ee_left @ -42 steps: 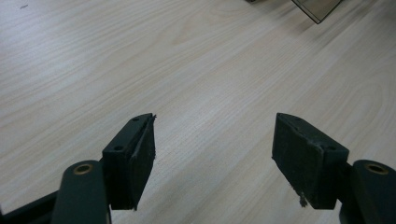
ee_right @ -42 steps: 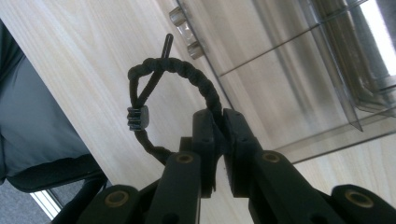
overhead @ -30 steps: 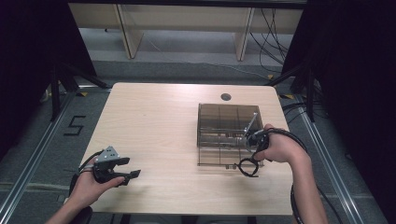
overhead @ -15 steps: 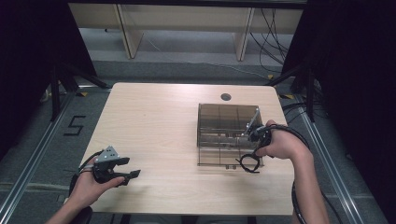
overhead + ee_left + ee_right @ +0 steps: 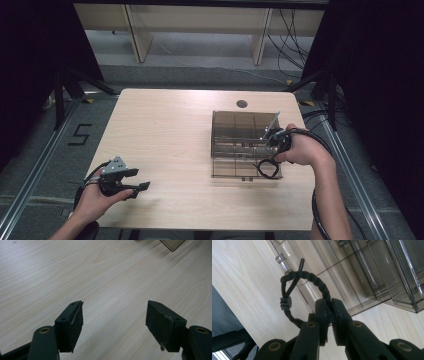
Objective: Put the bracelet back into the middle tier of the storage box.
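A black braided cord bracelet point(image 5: 312, 275) with a small metal bead hangs as a loop, and my right gripper point(image 5: 330, 307) is shut on its lower side. In the high view the bracelet point(image 5: 267, 168) dangles beside the front right corner of a smoky clear plastic organiser box point(image 5: 235, 135), with the right gripper point(image 5: 270, 155) just above it. The divided compartments of the box point(image 5: 367, 270) lie right behind the loop. My left gripper point(image 5: 141, 179) rests low at the table's front left, far from the box. Its jaws point(image 5: 113, 320) stand wide open over bare wood.
The light wooden table point(image 5: 175, 125) has a round cable hole point(image 5: 242, 104) at its back edge. Cables trail off the right side behind the right hand. A corner of the box point(image 5: 172, 243) shows at the top of the left gripper view.
The right hand has shifted slightly toward the back of the table, and the hanging bracelet has risen a little with it. The left hand has stayed still.
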Available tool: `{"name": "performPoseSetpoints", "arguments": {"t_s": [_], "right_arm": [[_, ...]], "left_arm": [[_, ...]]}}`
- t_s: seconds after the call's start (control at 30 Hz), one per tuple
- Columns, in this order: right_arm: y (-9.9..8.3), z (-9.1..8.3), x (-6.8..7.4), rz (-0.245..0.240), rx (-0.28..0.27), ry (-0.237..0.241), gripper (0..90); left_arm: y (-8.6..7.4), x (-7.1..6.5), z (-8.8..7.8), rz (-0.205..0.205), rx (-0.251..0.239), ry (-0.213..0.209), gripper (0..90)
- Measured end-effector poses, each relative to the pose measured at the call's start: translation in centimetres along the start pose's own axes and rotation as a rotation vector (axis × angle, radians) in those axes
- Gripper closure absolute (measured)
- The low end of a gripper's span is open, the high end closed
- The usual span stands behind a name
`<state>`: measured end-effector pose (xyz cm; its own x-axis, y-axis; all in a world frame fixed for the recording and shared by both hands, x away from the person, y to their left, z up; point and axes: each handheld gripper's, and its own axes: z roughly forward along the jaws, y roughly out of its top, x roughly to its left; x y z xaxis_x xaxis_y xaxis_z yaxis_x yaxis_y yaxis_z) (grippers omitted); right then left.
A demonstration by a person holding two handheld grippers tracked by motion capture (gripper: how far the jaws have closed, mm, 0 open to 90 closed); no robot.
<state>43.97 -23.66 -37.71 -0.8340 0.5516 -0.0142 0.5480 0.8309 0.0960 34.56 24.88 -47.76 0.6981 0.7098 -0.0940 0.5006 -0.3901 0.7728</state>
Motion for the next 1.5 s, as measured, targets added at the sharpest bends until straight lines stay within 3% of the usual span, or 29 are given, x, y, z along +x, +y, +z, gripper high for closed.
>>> {"name": "performPoseSetpoints", "arguments": {"t_s": [0.03,0.17,0.23,0.4,0.47,0.6,0.7,0.8,0.97,1.1,1.17,1.5], "right_arm": [[0.0,0.1,-0.3,-0.029,-0.007,0.006,84.6],[-0.2,0.0,-0.3,0.002,-0.010,-0.008,84.5],[-0.3,0.1,-0.6,-0.026,-0.017,-0.005,84.5],[-0.4,0.0,-0.6,0.005,-0.006,-0.017,84.5],[-0.4,0.0,-0.8,-0.018,-0.017,-0.024,84.5],[-0.5,0.1,-0.8,-0.002,-0.030,-0.033,84.6],[-0.5,0.2,-1.0,-0.021,-0.025,-0.031,84.6],[-0.5,0.3,-0.9,0.005,-0.015,-0.041,84.6],[-0.4,0.5,-1.1,-0.011,-0.011,-0.043,84.6],[-0.5,0.8,-1.2,0.004,-0.012,-0.064,84.6],[-0.5,0.8,-1.4,0.000,0.000,-0.044,84.6],[-0.6,1.2,-1.8,0.005,-0.002,-0.063,84.6]], "left_arm": [[0.0,0.0,0.0,0.000,0.000,0.000,30.0],[0.0,0.0,0.0,0.002,0.002,-0.002,30.0],[0.0,-0.1,0.1,-0.004,-0.003,-0.001,30.0],[0.0,-0.1,0.1,-0.005,-0.002,-0.002,30.0],[0.0,-0.1,0.1,-0.004,-0.001,-0.001,30.0],[0.0,-0.1,0.1,0.003,0.005,-0.002,30.1],[0.0,-0.1,0.1,0.003,0.005,-0.003,30.0],[0.0,-0.1,0.0,0.003,0.004,-0.003,30.0],[0.0,-0.1,0.1,0.002,0.006,-0.003,30.0],[0.0,-0.1,0.1,0.002,0.005,-0.003,30.1],[0.0,-0.1,0.1,0.003,0.005,-0.003,30.0],[0.0,-0.1,0.1,0.001,0.005,-0.003,30.0]]}}
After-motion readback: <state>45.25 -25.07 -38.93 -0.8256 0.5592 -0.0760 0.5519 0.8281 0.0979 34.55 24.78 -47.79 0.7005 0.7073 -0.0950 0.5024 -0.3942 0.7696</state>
